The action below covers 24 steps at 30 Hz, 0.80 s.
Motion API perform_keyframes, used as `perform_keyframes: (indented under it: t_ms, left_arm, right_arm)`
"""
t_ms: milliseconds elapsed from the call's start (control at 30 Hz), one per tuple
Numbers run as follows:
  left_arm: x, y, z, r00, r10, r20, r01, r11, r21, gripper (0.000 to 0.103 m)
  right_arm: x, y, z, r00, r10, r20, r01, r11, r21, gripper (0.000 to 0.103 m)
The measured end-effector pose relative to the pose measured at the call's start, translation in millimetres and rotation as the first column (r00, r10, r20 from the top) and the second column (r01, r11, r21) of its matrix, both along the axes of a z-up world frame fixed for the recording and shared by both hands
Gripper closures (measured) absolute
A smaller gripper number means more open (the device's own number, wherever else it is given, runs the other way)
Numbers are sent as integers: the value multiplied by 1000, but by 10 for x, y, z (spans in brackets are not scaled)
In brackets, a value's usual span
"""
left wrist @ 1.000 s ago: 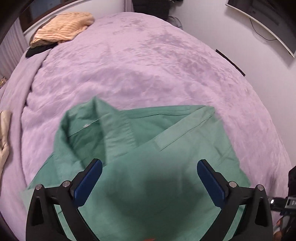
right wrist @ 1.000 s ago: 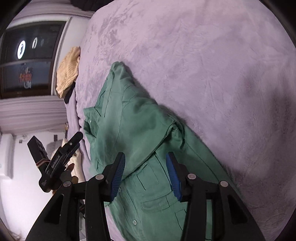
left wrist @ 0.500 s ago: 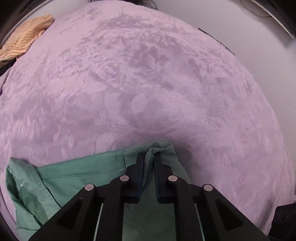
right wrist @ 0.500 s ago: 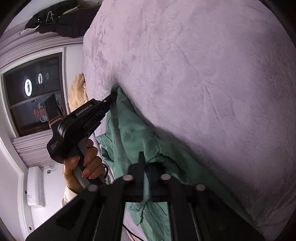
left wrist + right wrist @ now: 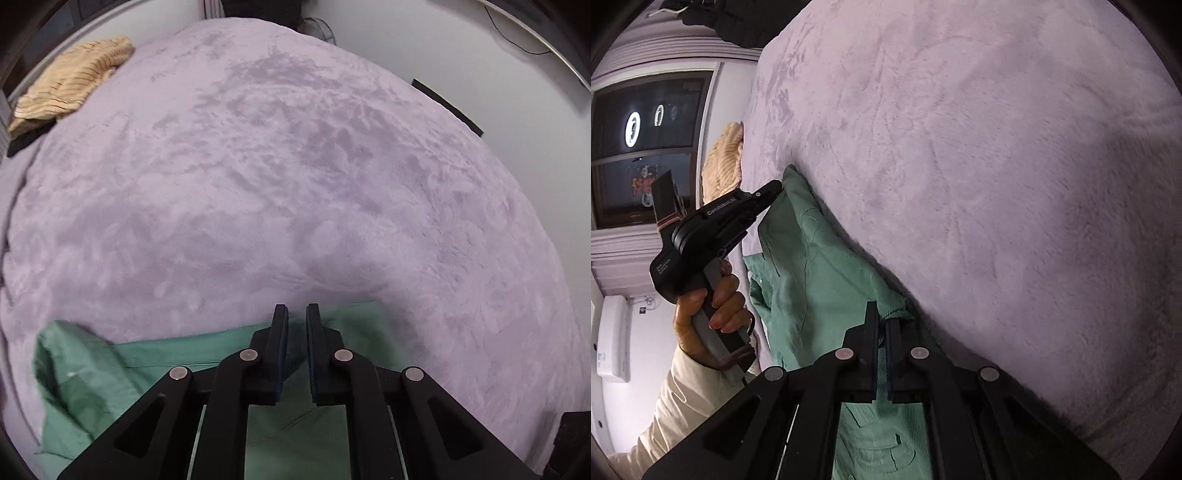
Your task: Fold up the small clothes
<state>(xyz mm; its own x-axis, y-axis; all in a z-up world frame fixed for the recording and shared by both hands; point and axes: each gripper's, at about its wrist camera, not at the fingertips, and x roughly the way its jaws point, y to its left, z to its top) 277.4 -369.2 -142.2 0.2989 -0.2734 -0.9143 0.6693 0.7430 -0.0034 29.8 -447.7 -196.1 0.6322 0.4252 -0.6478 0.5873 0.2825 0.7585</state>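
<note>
Both grippers, left (image 5: 296, 325) and right (image 5: 881, 325), wide a second ago, now pinch the far edge of the green shirt (image 5: 155, 354) low in frame on the purple bedspread (image 5: 295, 184); fold can probably begin.

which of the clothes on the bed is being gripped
The green shirt: the left gripper and right gripper both pinch its edge. The tan striped garment lies untouched far off.

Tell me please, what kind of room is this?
Most likely a bedroom: a wide bed under a lilac plush blanket, a green cotton shirt lying on it, and a dark night window beside the bed.
</note>
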Motion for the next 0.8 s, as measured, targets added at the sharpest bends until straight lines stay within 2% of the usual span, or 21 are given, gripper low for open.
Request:
perform_keyframes:
  t_ms: [33,133,233,333,433,500,533,600,633,700,800]
  left_arm:
    - [14,83,104,999,7,34,-8,1000,17,92]
    - [72,391,336,999,21,40,-20,1000,-8,92]
    - [52,797,401,996,66,54,-67,998,13,92]
    - [-69,1289,247,990,143,11,-144,989,43,92]
    - [-291,1803,22,966,254,-47,-250,965,80,92]
    - [-406,2089,-150,940,324,-105,-314,944,99,92]
    - [-461,2228,-269,924,360,-126,-346,931,117,92]
    - [-554,2439,-470,902,408,-138,-386,908,163,92]
    - [-600,2541,-553,894,424,-146,-400,901,167,92]
    - [-676,2709,-557,887,432,-165,-421,902,97,92]
    - [-724,2815,-514,870,457,-186,-444,889,110,92]
  right_arm:
    - [-25,-9,36,1000,6,1,-6,1000,2,98]
    - [-34,-3,251,999,34,15,-33,998,-52,95]
    - [85,28,460,995,82,54,-76,992,-103,95]
    - [306,185,565,983,170,72,-157,976,-152,95]
    - [503,355,556,965,255,54,-239,949,-207,95]
    - [631,398,496,956,292,13,-279,926,-253,95]
    - [665,405,413,952,303,-33,-301,917,-262,95]
    - [620,391,198,944,311,-110,-329,913,-243,95]
    - [597,368,126,943,309,-125,-331,916,-228,100]
    - [510,309,63,948,298,-112,-315,930,-189,100]
    - [389,300,149,939,315,-141,-340,913,-225,100]
